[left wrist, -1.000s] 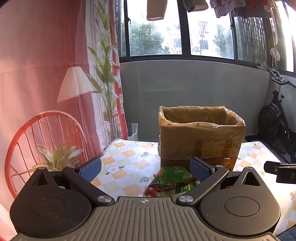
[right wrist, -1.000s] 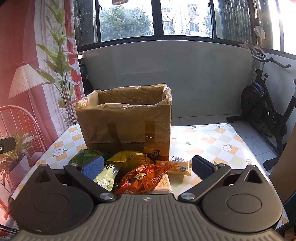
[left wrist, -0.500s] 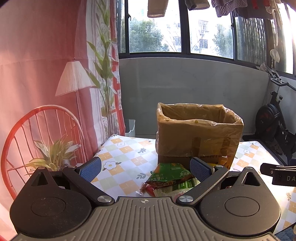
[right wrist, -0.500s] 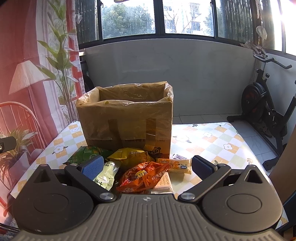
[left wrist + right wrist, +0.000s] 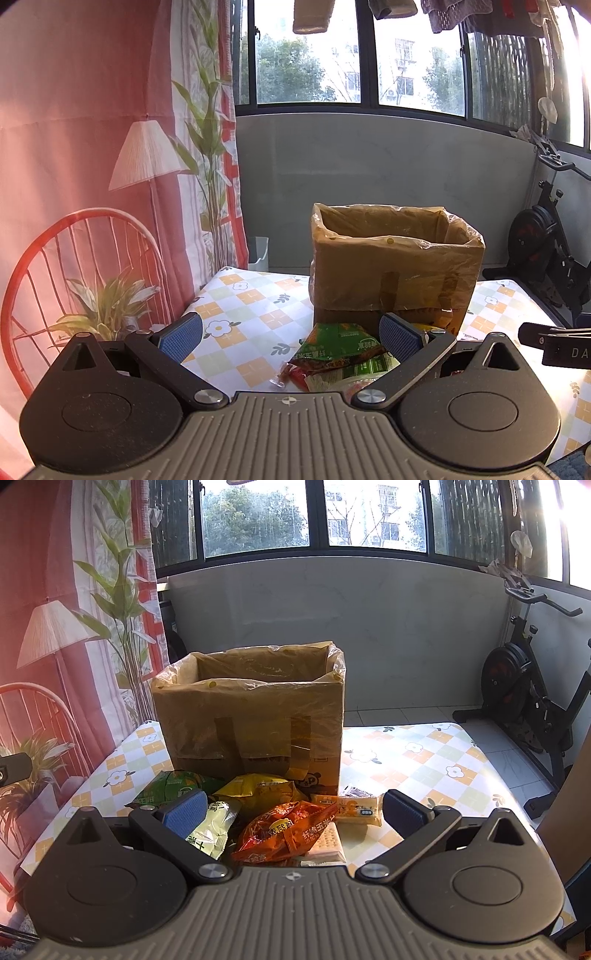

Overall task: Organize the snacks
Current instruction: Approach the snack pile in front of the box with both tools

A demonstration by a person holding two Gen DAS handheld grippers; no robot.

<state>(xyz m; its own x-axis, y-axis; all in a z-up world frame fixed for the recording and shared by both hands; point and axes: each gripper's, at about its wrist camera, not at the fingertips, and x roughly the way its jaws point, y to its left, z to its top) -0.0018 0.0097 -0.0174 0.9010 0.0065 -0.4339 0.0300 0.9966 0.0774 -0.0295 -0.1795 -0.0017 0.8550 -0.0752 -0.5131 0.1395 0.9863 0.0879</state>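
Note:
A cardboard box lined with a plastic bag stands open on the table, also in the left wrist view. Snack packets lie in front of it: a green one, a yellow one, an orange one, a pale green one, a small yellow cake pack and a white wafer pack. My right gripper is open above the pile, empty. My left gripper is open and empty, left of the green packet.
The table has a checked flower cloth. An exercise bike stands at the right. A printed red curtain hangs at the left. The right gripper's tip shows at the right edge of the left wrist view.
Both grippers have drawn back and risen a little, so the box and packets sit lower and smaller in view. Nothing was grasped; the packets have not moved.

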